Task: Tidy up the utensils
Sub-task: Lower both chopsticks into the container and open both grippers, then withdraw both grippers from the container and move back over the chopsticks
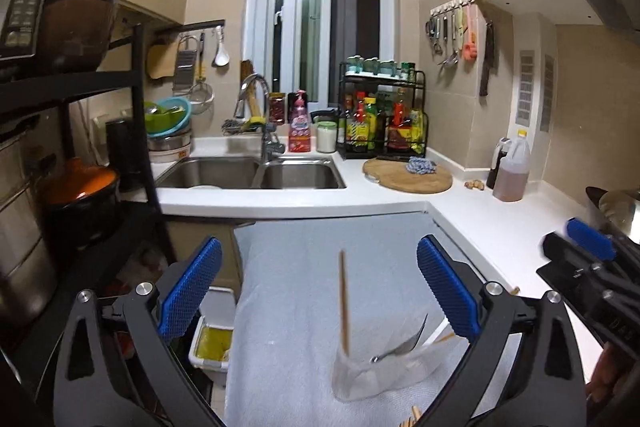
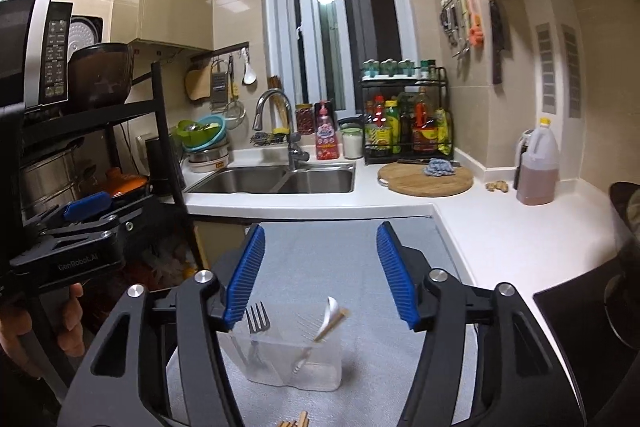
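Both sets of jaws stand wide apart, empty, pads touching nothing: left gripper (image 1: 319, 291), right gripper (image 2: 320, 275). Just ahead and below, on the desk (image 2: 500, 227), the clear container (image 2: 288, 359) holds a fork (image 2: 256, 323) and a chopstick (image 1: 344, 307), long axes near upright. The right gripper appears nearer.

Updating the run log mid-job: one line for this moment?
left gripper: open, empty | right gripper: open, empty | clear container: fork, spoon, chopstick inside | step: utensils dropped in

The left gripper (image 2: 86, 207) body reads "GenRobot.AI"; the bottle labels are too small to read.
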The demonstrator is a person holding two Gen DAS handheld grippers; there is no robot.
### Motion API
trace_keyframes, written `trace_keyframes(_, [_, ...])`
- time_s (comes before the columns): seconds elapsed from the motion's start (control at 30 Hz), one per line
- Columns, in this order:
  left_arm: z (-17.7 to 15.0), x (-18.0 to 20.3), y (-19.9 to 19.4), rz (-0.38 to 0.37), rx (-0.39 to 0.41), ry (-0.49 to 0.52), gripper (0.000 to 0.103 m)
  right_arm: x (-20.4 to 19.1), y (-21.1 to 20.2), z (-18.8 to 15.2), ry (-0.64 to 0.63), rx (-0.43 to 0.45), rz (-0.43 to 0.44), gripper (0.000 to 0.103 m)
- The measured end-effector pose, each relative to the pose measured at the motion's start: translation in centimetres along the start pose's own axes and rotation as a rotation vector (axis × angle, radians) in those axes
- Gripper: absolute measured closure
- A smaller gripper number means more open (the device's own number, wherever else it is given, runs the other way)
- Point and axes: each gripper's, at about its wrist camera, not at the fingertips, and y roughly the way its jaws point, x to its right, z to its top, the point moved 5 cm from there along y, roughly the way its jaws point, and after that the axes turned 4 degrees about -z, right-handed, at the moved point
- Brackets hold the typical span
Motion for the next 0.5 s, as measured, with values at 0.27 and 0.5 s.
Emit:
trace_keyframes(0.27, [-5.6,0.0,-4.7,0.028,-0.082,-0.020,0.008,0.1,-5.4,-4.6,0.020,-0.061,-0.021,0.028])
trace_keyframes(0.5, [-12.0,1.2,-9.6,0.044,-0.169,0.016,0.008,-1.5,-10.5,-11.2,-0.011,-0.146,-0.039,0.028])
